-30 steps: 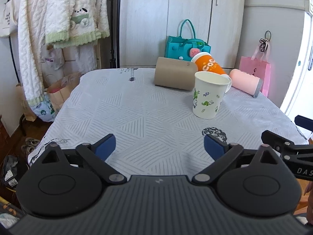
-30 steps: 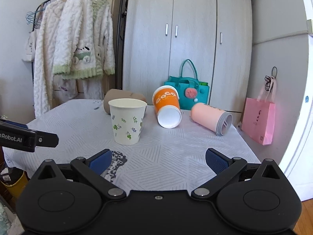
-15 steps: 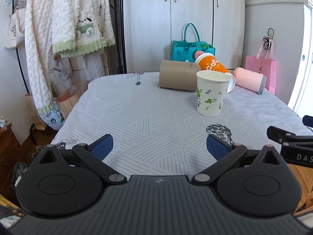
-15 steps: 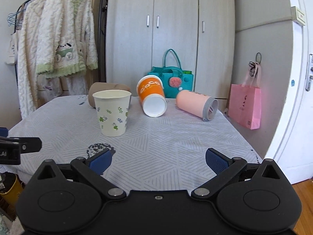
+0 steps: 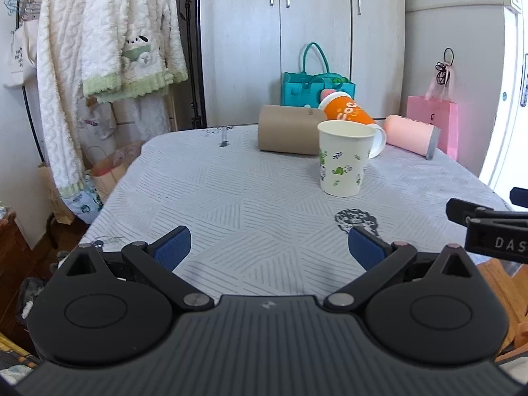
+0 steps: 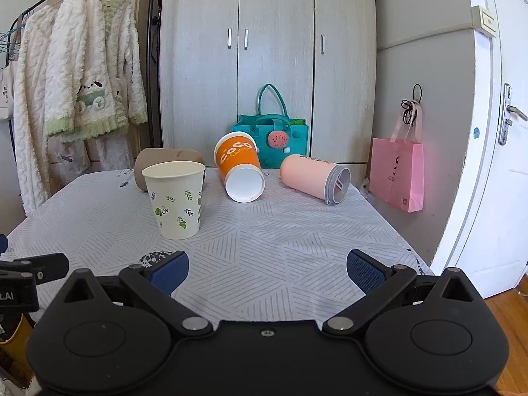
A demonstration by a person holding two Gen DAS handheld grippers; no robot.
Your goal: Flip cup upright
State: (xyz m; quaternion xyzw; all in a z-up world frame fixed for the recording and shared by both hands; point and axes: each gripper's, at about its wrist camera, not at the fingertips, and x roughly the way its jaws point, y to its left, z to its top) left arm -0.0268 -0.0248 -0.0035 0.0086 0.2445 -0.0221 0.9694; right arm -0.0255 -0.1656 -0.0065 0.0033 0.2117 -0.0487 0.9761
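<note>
A white paper cup with green leaf print (image 5: 343, 160) (image 6: 175, 199) stands upright on the table. Behind it an orange cup (image 5: 348, 114) (image 6: 239, 171), a brown cup (image 5: 286, 129) (image 6: 158, 161) and a pink cup with a grey lid (image 5: 411, 135) (image 6: 315, 182) lie on their sides. My left gripper (image 5: 269, 247) is open and empty, low over the table's near edge. My right gripper (image 6: 267, 267) is open and empty, well short of the cups.
The table has a grey patterned cloth (image 6: 280, 231). A teal bag (image 6: 270, 138) stands behind the cups, and a pink bag (image 6: 397, 171) hangs at the right. Robes (image 5: 109, 49) hang at the left. A white door (image 6: 495, 165) is at the right.
Both grippers have drawn back from the cups and risen a little; the cups look smaller and farther. Both stay open. The cups have not moved.
</note>
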